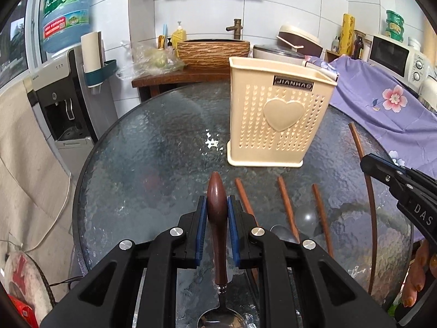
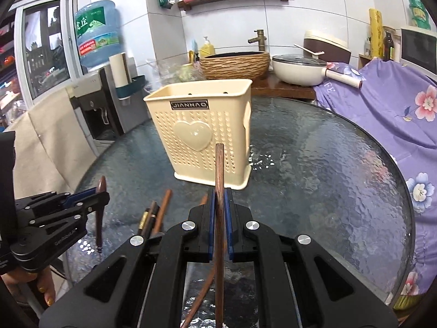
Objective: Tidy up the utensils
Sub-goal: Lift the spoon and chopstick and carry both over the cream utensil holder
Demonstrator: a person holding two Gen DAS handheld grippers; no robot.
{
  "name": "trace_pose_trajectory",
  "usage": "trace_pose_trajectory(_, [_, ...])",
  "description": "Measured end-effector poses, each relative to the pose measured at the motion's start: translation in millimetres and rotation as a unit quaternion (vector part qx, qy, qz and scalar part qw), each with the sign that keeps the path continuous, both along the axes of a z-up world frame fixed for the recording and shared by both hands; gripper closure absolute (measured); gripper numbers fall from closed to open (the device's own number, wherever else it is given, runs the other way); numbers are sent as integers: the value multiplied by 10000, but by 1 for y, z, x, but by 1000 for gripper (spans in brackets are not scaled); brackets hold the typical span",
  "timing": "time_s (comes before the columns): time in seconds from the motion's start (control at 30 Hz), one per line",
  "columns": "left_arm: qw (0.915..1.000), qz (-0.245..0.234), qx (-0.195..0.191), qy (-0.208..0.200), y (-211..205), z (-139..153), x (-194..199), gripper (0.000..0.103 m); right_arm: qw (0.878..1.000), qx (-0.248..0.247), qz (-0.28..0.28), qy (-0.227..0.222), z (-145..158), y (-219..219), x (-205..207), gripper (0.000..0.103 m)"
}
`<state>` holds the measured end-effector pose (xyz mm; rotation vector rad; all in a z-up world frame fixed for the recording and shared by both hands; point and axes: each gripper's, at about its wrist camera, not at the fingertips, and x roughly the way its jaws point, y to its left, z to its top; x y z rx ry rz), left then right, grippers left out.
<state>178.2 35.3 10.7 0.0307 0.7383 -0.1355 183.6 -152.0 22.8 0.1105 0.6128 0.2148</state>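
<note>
The wooden-handled metal spoon (image 1: 217, 218) is clamped by its dark brown handle between the blue pads of the left gripper (image 1: 217, 213), bowl toward the camera, above the near edge of the round textured-glass table (image 1: 153, 147). The right gripper (image 2: 220, 213) is closed on a long reddish-brown wooden chopstick (image 2: 219, 191), which points toward the cream perforated plastic utensil holder (image 2: 202, 131). That holder stands upright near the table's middle, with a raised heart on its front and a metal plate reading "JIANHAO".

Three more wooden handles (image 1: 285, 205) lie side by side on the glass between the two grippers, just in front of the holder; what heads they carry is mostly hidden.

"DAS" is legible on the right gripper's body in the left view. Beyond the table's far edge are a blue water-cooler bottle (image 1: 67, 13) with a green label, a woven-look basin (image 1: 213, 50) under a brass tap, and a white lidded pot (image 2: 297, 71). A purple floral cloth (image 2: 387, 104) drapes over the right edge.
</note>
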Motion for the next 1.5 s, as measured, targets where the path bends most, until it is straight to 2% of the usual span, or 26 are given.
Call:
trace_pose_trajectory(0.7, [9979,5,-50,-640,3,45,-10,88,9976,-18,290,-632,50,-1,-25,96])
trace_pose_trajectory(1.03, [9965,-165,-57,-816,0,60,-9,88,9950,-41,415,-903,73,-1,-35,96])
trace_pose_trajectory(1.5, [9947,-254,-48,-992,-2,77,-5,88,9938,-60,516,-988,86,-2,-31,96])
